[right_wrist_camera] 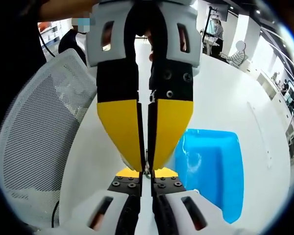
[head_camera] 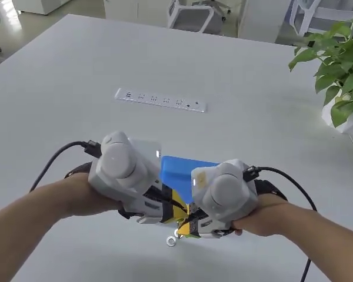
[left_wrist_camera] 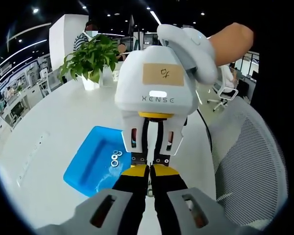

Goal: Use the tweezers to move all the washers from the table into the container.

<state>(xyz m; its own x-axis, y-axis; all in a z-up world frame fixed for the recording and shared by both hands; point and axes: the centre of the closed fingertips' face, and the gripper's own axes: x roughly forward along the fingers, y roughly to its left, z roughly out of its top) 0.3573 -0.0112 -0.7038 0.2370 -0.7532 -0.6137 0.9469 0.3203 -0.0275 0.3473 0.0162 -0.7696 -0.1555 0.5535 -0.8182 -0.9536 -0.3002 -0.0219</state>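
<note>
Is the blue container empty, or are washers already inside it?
Not empty: in the left gripper view, a few small metal washers lie inside the blue rectangular container.

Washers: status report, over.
Left gripper and right gripper shut, tip to tip beside blue container. Several washers inside; one washer loose on table by the tips. Between jaws: too small to tell.

Open-plan office around a wide white table [head_camera: 253,88].
Carries a white power strip [head_camera: 160,99] at mid-table and a leafy potted plant [head_camera: 341,53] at the far right edge; backs onto office chairs [head_camera: 191,16] and pale floor [head_camera: 23,32] beyond; lies under a dark ceiling with small spot lights [left_wrist_camera: 35,10]; white mesh chair [right_wrist_camera: 36,127] at the near side.
</note>
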